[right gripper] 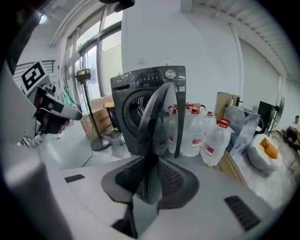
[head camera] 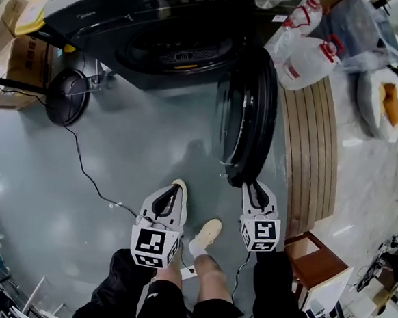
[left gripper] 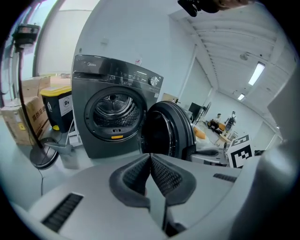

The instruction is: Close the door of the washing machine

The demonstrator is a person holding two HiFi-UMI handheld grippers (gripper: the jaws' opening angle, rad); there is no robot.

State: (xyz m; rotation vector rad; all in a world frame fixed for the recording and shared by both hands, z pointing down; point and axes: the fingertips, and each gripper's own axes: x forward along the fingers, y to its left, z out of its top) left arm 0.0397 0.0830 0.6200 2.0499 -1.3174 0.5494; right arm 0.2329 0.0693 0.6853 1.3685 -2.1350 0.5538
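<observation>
The grey, shiny floor (head camera: 35,168) carries everything. Ahead of the left gripper (head camera: 176,188) and the right gripper (head camera: 257,186) stands the washing machine (head camera: 174,19). Further left of the left gripper are a round black base (head camera: 67,96) and cardboard boxes (head camera: 13,63), and a black cable (head camera: 91,180) runs toward this gripper. Right of the right gripper lies a slatted wooden board (head camera: 312,153), with plastic jugs (head camera: 308,60) at its far end.

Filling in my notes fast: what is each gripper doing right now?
Left gripper: closed, holding nothing.
Right gripper: closed on the edge of the washing machine door.
</observation>
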